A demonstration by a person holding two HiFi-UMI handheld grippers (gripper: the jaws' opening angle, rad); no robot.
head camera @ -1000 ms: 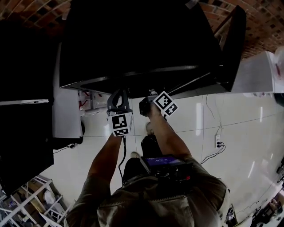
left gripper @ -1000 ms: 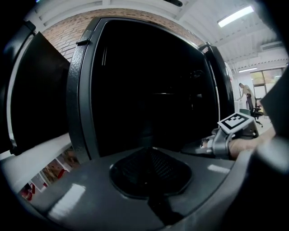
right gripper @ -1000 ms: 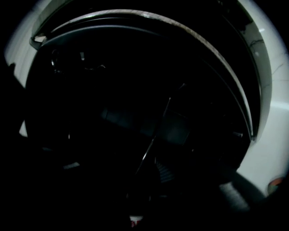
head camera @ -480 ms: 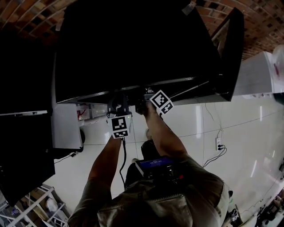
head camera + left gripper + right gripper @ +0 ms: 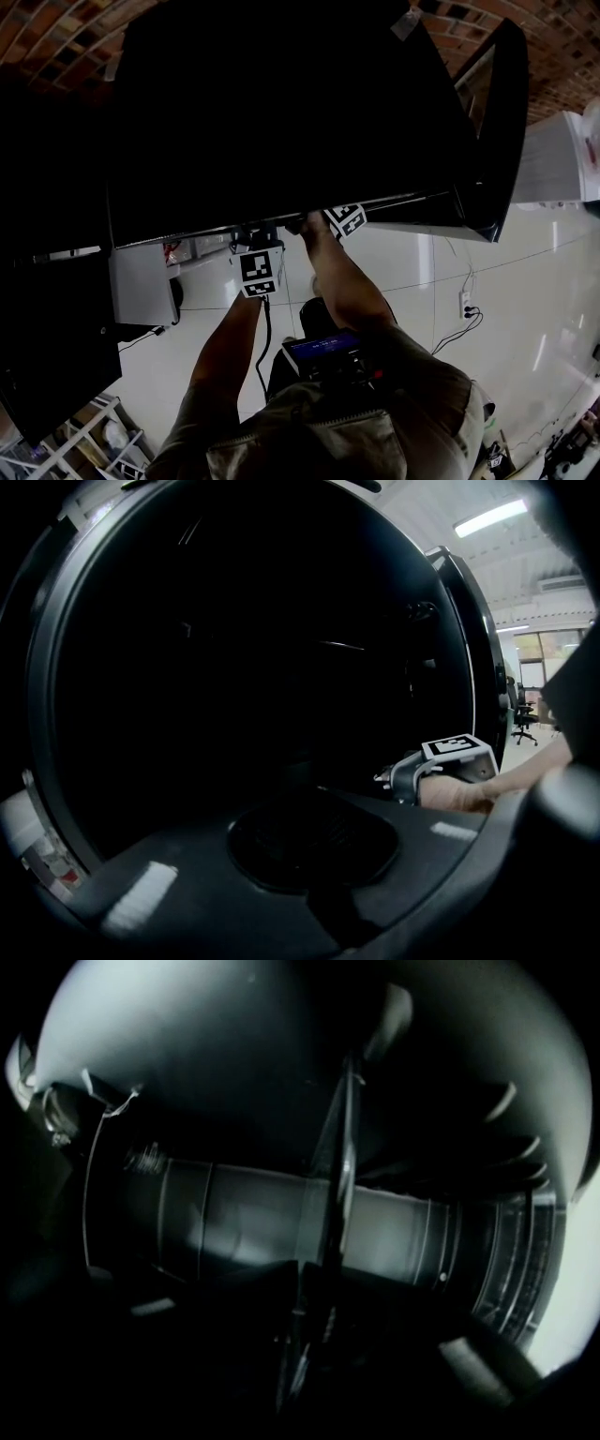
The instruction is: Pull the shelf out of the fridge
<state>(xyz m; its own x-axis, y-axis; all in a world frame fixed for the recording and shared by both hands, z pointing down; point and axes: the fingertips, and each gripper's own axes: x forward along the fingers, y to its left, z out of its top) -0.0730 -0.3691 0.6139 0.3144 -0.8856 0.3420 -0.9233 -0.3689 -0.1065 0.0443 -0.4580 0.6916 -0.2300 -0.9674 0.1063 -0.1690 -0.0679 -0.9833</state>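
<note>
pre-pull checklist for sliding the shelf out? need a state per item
1. Fridge door swung open, out of the pull path: ok.
2. Right gripper on the shelf: ok. The thin shelf edge runs in between its jaws, which sit close on it.
3. Left gripper grip: cannot tell. Its own view is too dark to read the jaws.
4. Both grippers up at the front edge of the fridge: ok in the head view.
5. Shelf free of items: cannot tell. The interior is black in every view.
</note>
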